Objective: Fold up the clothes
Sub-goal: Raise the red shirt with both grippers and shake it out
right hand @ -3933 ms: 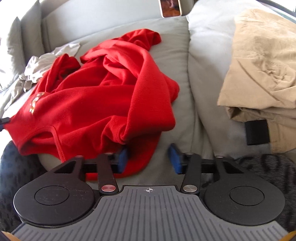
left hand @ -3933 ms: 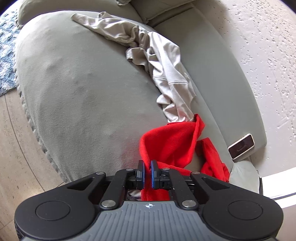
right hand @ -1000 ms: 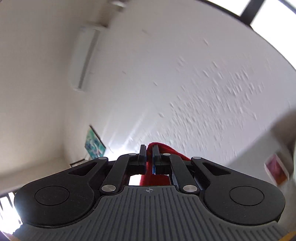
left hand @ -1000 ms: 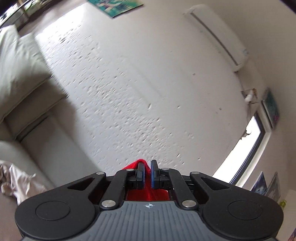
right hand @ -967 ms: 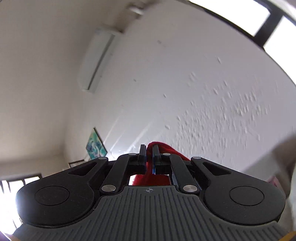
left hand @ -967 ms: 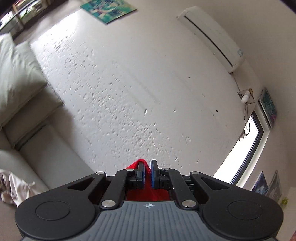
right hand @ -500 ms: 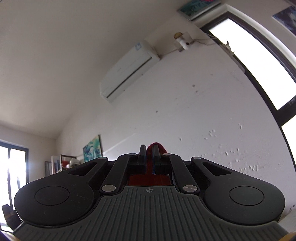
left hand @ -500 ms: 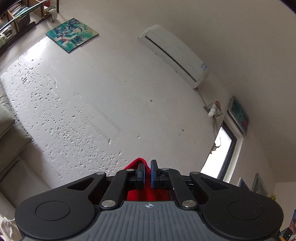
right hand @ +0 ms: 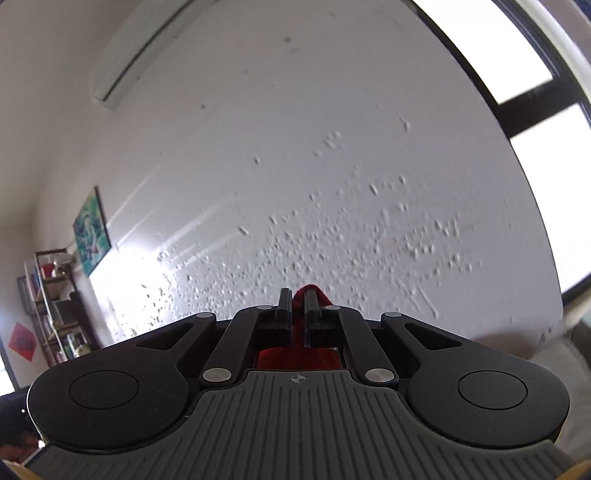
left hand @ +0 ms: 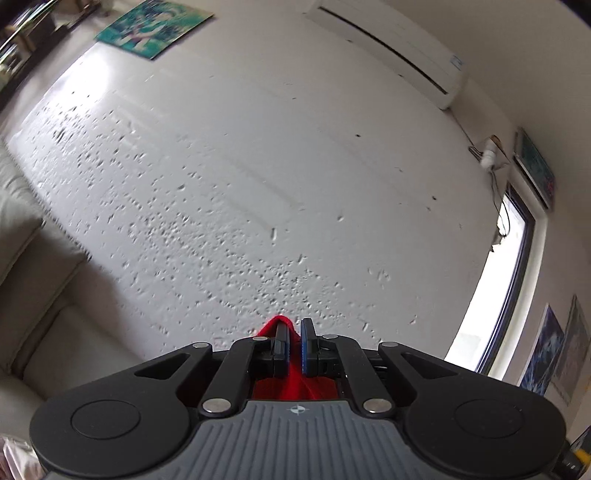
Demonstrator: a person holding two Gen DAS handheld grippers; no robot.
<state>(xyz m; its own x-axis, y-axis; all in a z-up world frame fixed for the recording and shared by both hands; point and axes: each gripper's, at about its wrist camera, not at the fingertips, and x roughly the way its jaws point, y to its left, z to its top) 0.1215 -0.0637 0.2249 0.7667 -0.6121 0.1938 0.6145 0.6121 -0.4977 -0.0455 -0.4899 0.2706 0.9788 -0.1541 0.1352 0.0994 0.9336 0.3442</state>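
Both grippers are raised and point up at the white textured wall. My left gripper (left hand: 293, 326) is shut on a fold of the red garment (left hand: 295, 384), which pokes out past the fingertips and hangs out of sight below. My right gripper (right hand: 297, 295) is shut on another part of the same red garment (right hand: 299, 354); only a small red tip and a patch behind the jaws show. The rest of the garment is hidden under both tools.
A grey sofa back (left hand: 33, 295) shows at the left wrist view's lower left, with pale cloth (left hand: 14, 458) in the corner. On the wall: an air conditioner (left hand: 388, 44), a picture (left hand: 155, 26), a window (left hand: 495, 295). A shelf (right hand: 55, 306) stands at the right view's left.
Since a few seconds ago both grippers lifted the red garment off the sofa. Over the last half second both views have tilted back down the wall a little.
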